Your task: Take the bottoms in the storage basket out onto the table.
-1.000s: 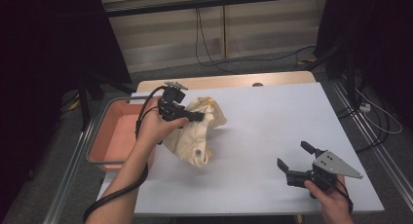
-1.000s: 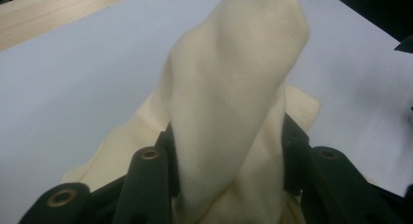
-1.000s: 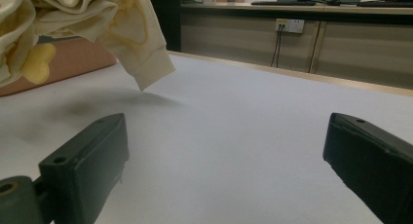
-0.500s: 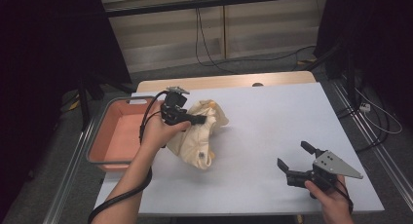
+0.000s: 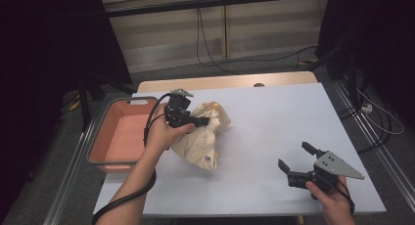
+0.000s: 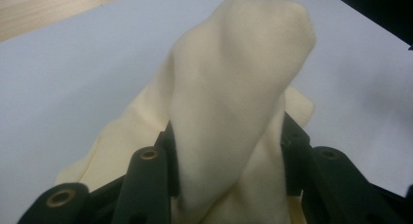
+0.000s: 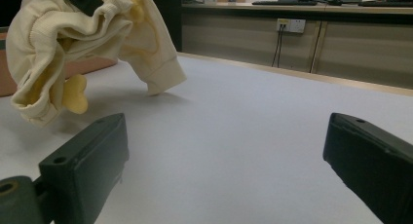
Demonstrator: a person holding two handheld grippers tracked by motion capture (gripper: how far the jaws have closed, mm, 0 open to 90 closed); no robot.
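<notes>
A cream-coloured garment (image 5: 201,139) hangs bunched from my left gripper (image 5: 204,121), which is shut on a fold of it above the left part of the white table (image 5: 274,117). In the left gripper view the cloth (image 6: 229,102) rises between the two black jaws, pinched there. The right gripper view shows the same garment (image 7: 83,44) lifted off the table at the upper left, one sleeve cuff touching the surface. My right gripper (image 5: 296,159) stands open near the table's front right edge, nothing between its fingers (image 7: 83,160).
An orange-pink tray (image 5: 120,137) with a grey rim sits off the table's left side. A wooden strip (image 5: 225,81) runs along the table's far edge. Cables trail on the floor at the back and right.
The left hand has shifted the garment slightly; it hangs a little lower and more to the right. The right gripper has stayed put.
</notes>
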